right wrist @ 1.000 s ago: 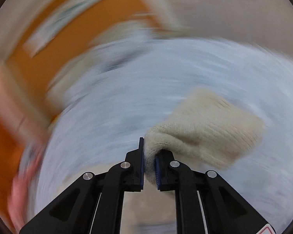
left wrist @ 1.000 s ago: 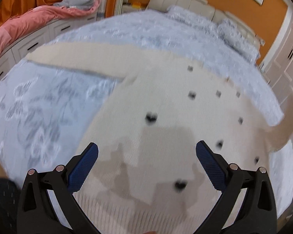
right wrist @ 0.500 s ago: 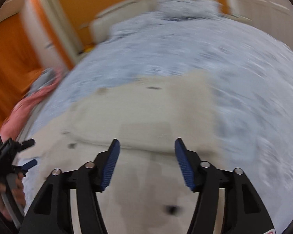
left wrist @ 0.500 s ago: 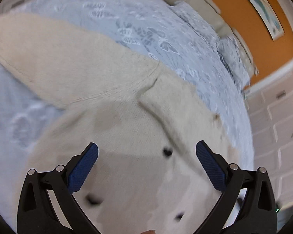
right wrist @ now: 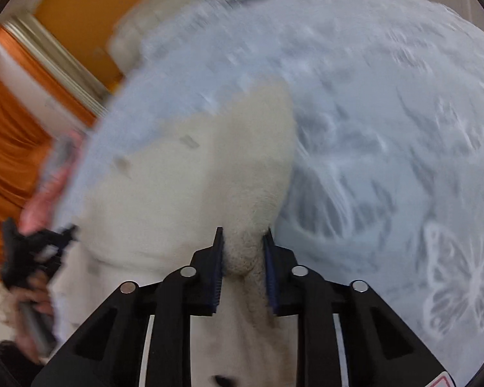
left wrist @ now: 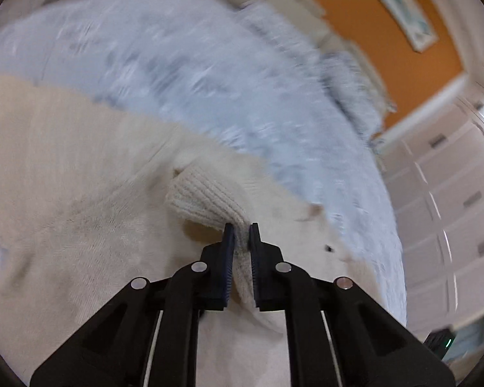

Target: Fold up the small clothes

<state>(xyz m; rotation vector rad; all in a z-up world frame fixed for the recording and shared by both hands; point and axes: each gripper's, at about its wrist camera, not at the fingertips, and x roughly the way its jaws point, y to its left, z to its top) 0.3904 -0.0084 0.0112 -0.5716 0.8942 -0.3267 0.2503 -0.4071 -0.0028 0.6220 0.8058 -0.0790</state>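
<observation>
A cream knit sweater (left wrist: 80, 177) with small dark dots lies spread on the bed. In the left wrist view my left gripper (left wrist: 240, 225) is closing its jaws, and the pads pinch a ribbed cuff (left wrist: 206, 193) of the sweater, lifted a little off the cloth below. In the right wrist view my right gripper (right wrist: 242, 230) is also closing, with a thick bunched fold of the sweater (right wrist: 193, 177) filling the gap between its pads. The left gripper (right wrist: 35, 251) shows blurred at the left edge there, held by a hand (right wrist: 32, 300).
The light blue bedspread (right wrist: 387, 129) with a butterfly pattern stretches far and right of the sweater. A cream headboard (left wrist: 290, 3) and orange wall (left wrist: 403, 48) stand behind, white drawers (left wrist: 451, 209) to the right. An orange curtain (right wrist: 9, 145) hangs at the left.
The left gripper, wide open over the sweater before, has swung across and closed on a ribbed cuff. The right gripper let go of its cuff, opened, and now closes on a sweater fold.
</observation>
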